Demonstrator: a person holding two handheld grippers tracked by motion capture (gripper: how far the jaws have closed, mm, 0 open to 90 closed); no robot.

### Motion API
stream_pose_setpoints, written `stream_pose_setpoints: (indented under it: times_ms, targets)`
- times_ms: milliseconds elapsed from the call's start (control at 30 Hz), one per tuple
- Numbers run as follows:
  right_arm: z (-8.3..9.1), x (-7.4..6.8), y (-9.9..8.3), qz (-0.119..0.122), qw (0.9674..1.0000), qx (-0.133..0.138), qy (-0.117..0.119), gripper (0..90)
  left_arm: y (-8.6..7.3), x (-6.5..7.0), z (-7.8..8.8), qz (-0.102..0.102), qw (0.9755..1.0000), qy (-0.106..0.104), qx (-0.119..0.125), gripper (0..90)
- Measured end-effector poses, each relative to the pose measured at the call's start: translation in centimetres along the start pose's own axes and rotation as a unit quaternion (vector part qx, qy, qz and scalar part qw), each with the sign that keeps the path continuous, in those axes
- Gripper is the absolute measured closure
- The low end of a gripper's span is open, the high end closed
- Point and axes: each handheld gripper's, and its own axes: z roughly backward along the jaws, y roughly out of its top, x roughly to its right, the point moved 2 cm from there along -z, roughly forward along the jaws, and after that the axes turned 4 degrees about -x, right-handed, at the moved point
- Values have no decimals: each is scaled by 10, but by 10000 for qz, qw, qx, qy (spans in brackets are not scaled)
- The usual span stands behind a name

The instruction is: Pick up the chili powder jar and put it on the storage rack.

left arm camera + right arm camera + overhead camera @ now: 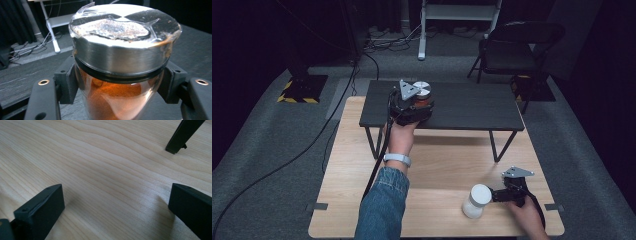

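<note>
While the left gripper (415,102) hangs over the dark shelf (472,107), seen from above, its jaws clamp a spice jar (422,94); the right gripper (504,194) rests on the table (437,165) just beside a white bottle (476,201). In the left gripper view, the jar (120,82) sits squarely between the jaws, pads pressing its glass under the steel lid (125,50). In the right gripper view, the jaws stand wide apart over bare wood, near a shelf leg (181,136).

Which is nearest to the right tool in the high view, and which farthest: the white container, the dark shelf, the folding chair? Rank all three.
From the right tool:
1. White container: right beside it on the wooden table, toward the left.
2. Dark shelf: raised, farther back on the table.
3. Folding chair: on the floor beyond the table.
</note>
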Motion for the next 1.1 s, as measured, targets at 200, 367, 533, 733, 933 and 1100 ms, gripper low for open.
stream_pose_setpoints:
  times_ms: [200, 367, 533, 733, 933, 1100]
  targets:
    - [0, 0, 0, 2, 10000, 0, 2, 0, -12, -6, -5, 234, 9995, -118, 178, 108]
    - [0, 0, 0, -1, 10000, -2, -2, 0, -18, -1, 7, 76, 9998, -5, 194, 33]
    - [0, -1, 0, -14, 10000, 2, -4, 0, -30, -4, 26, 97, 9996, -228, 112, 19]
    - [0, -1, 0, -17, 10000, -7, -2, 0, -54, -2, 53, -29, 9996, -283, 70, 17]
    - [0, 0, 1, -15, 10000, -8, 4, 0, -86, -3, 73, 87, 9994, -312, 126, 19]
    - [0, 0, 0, -15, 10000, -7, 3, 0, -115, 7, 82, -70, 9999, -24, 68, 43]
